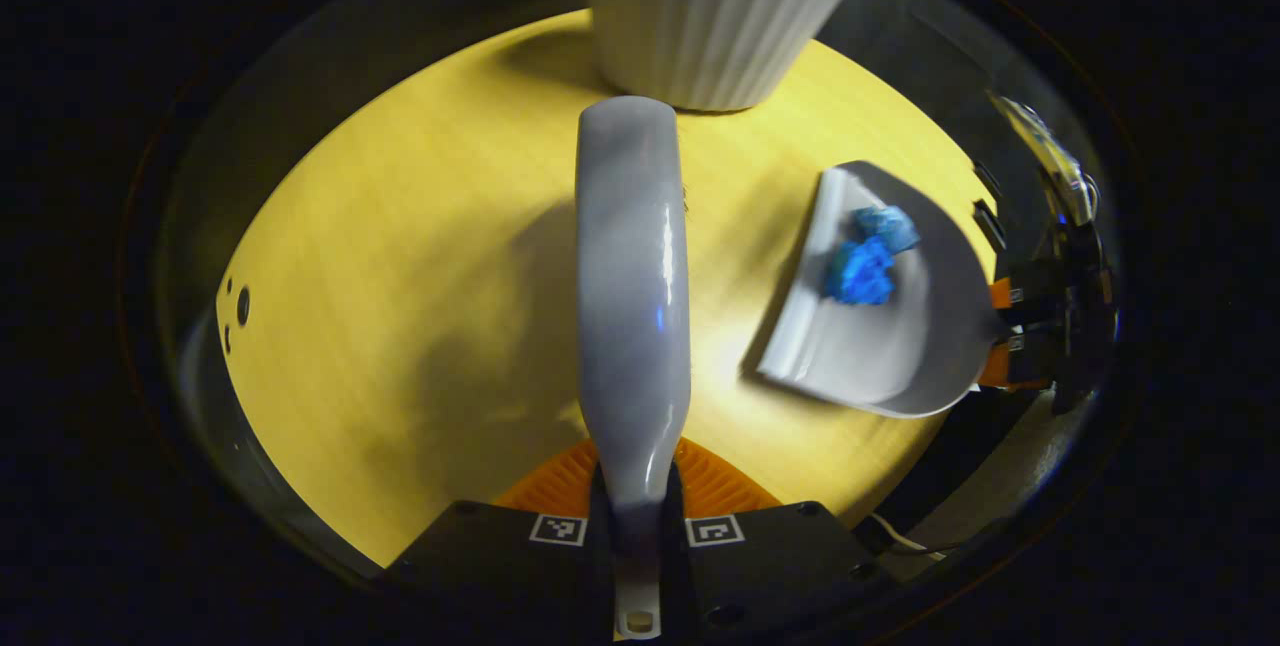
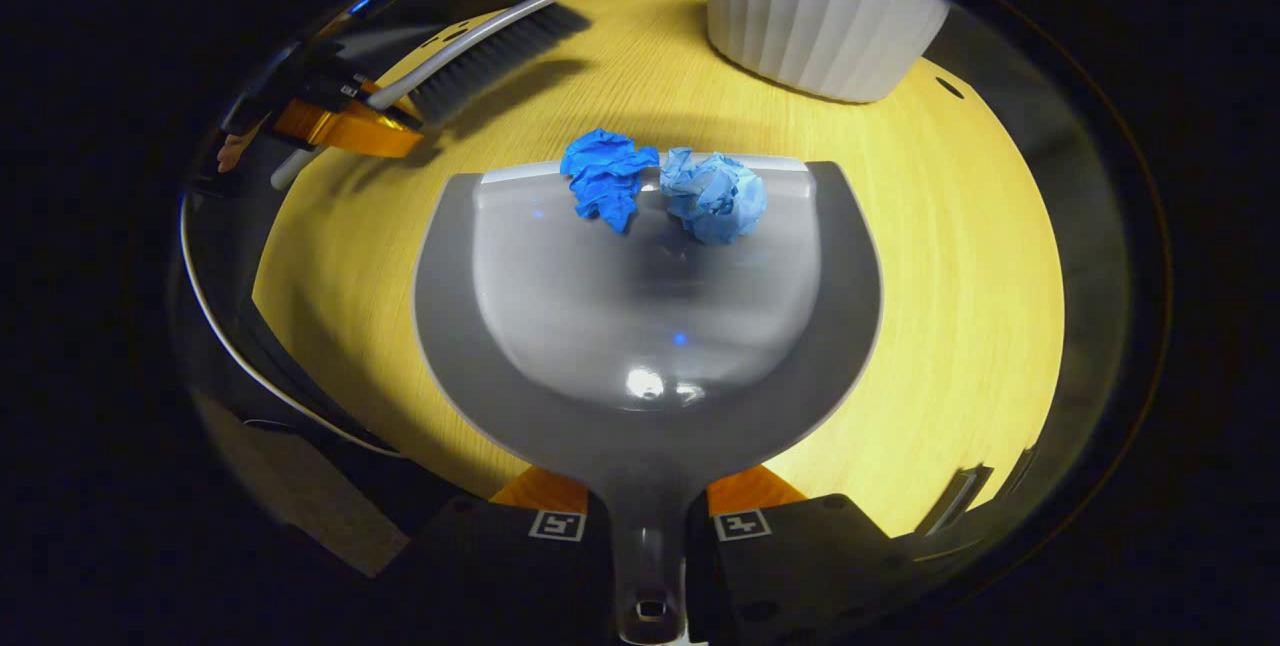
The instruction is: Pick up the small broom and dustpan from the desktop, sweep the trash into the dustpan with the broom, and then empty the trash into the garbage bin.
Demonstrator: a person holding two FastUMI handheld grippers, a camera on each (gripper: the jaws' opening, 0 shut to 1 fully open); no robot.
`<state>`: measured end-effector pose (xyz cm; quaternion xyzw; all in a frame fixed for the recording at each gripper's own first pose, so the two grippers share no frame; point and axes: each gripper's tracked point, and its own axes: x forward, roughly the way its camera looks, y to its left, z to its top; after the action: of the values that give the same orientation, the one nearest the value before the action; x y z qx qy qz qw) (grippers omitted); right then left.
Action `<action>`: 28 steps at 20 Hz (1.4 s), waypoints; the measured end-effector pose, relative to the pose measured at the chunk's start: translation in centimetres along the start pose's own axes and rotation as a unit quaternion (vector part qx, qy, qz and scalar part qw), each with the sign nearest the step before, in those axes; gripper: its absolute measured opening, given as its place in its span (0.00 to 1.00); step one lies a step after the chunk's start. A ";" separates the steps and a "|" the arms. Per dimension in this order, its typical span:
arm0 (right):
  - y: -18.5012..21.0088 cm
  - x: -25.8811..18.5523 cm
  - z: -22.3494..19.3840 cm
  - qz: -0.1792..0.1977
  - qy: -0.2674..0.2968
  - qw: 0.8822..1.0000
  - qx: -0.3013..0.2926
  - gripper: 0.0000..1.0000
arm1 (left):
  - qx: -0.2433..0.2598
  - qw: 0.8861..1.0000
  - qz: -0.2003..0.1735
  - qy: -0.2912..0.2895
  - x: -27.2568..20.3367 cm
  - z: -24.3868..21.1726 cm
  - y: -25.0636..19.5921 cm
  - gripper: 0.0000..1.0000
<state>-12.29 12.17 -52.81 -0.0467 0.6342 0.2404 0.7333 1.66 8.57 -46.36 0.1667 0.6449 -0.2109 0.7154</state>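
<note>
Grey dustpan [image 2: 650, 326] carrying two crumpled wads, deep blue [image 2: 604, 176] beside paler blue [image 2: 716, 194], over a yellow wood-grain desktop [image 2: 950, 276]; beyond the dustpan, a white vertically ribbed bin [image 2: 820, 16] and a grey broom [image 2: 470, 51] with dark bristles.

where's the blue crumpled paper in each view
Left gripper view: right of centre, the blue paper wads lie in the dustpan.
Right gripper view: upper centre, near the dustpan's front lip.
Shared landmark: the white ribbed bin at the top of both views.
</note>
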 end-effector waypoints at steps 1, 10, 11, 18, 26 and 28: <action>0.1 -1.1 0.2 -0.002 -0.004 1.000 0.007 0.31 | -0.015 1.000 0.010 0.008 -0.1 -1.2 2.1 0.22; -6.0 -15.2 4.8 -0.035 -0.049 0.995 0.083 0.31 | -0.042 0.998 0.026 0.045 2.6 -4.1 4.3 0.22; -7.0 -17.0 6.1 -0.041 -0.061 0.993 0.093 0.31 | -0.033 0.998 0.025 0.045 2.9 -3.6 3.9 0.21; -15.0 -23.7 16.8 -0.105 -0.136 0.976 0.131 0.31 | -0.016 0.998 0.015 0.063 2.4 -3.4 4.1 0.21; -18.1 -21.8 25.3 -0.159 -0.117 0.976 0.089 0.31 | -0.025 0.998 0.013 0.053 2.3 -3.6 3.9 0.21; -18.9 -20.9 26.8 -0.185 -0.093 0.977 0.049 0.31 | -0.024 0.998 0.012 0.053 2.2 -3.7 4.0 0.21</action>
<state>18.11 -0.55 -32.28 -0.1048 0.5548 0.0726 0.8222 0.72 13.66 -49.11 0.1680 0.6851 -0.1778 0.6862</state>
